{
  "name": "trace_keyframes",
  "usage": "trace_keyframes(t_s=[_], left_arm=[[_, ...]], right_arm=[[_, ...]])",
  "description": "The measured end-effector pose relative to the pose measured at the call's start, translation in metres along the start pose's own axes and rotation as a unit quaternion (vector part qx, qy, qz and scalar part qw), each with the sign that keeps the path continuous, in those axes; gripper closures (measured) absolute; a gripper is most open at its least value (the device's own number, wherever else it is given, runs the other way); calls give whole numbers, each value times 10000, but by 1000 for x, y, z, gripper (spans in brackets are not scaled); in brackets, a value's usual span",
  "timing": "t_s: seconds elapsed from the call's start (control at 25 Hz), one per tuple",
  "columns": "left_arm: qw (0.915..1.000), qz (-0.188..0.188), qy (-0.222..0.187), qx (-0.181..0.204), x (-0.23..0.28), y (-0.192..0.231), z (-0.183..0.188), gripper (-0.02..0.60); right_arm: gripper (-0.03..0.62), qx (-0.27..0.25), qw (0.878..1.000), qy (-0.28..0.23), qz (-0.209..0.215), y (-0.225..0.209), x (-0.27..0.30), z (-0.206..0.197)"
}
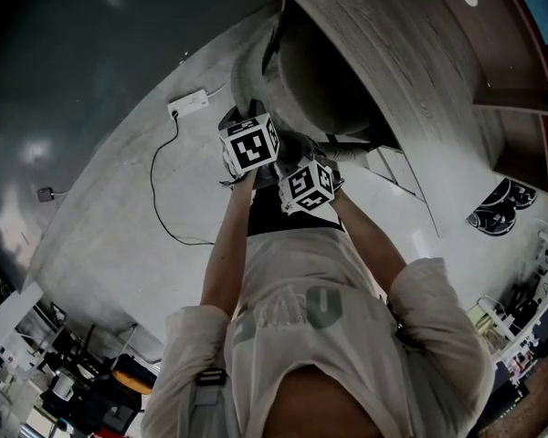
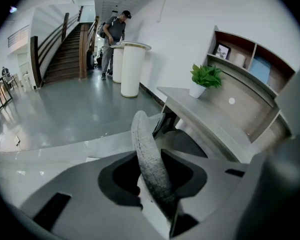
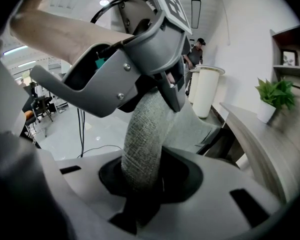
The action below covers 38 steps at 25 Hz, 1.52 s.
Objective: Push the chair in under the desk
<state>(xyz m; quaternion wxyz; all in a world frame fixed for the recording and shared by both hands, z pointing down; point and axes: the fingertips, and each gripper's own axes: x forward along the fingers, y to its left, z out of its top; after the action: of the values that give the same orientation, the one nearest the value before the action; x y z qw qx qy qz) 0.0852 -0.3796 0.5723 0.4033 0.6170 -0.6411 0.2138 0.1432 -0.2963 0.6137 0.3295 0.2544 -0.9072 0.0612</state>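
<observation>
A grey fabric chair point(image 1: 315, 85) stands at the curved grey desk point(image 1: 393, 35), its seat partly under the top. Both grippers grip the top rim of its backrest side by side. In the left gripper view the fabric rim point(image 2: 147, 154) runs up between the jaws of my left gripper point(image 2: 152, 184), which is shut on it. The right gripper view shows the same rim point(image 3: 145, 139) clamped in my right gripper point(image 3: 142, 184), with the left gripper point(image 3: 135, 69) just ahead on the rim. From the head view I see the left gripper point(image 1: 244, 121) and right gripper point(image 1: 300, 158) at arm's length.
A white power strip point(image 1: 189, 103) with a black cable point(image 1: 157, 185) lies on the floor left of the chair. A potted plant point(image 2: 205, 79) stands on the desk. Farther off are white cylindrical stands point(image 2: 132, 69), a person point(image 2: 115, 36) and a staircase point(image 2: 65, 54).
</observation>
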Motion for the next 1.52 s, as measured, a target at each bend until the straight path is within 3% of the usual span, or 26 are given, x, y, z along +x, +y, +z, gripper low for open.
trace_keyframes(t_s=[0.68,1.04,1.52], left_arm=[[9999,-55,142,-5,-3,-16,-15,445],[9989,-304,345,-48,-9,-34,-29,425],[9990,-208,386,-56,-8,-33,-30,425]], right_arm=[[503,-175,9998,120,-33,-4,-15,-18],[503,-346,9989,242,-223,-11,-32,-32],[502,-242,9980,421,-394,-13,-30,-34]])
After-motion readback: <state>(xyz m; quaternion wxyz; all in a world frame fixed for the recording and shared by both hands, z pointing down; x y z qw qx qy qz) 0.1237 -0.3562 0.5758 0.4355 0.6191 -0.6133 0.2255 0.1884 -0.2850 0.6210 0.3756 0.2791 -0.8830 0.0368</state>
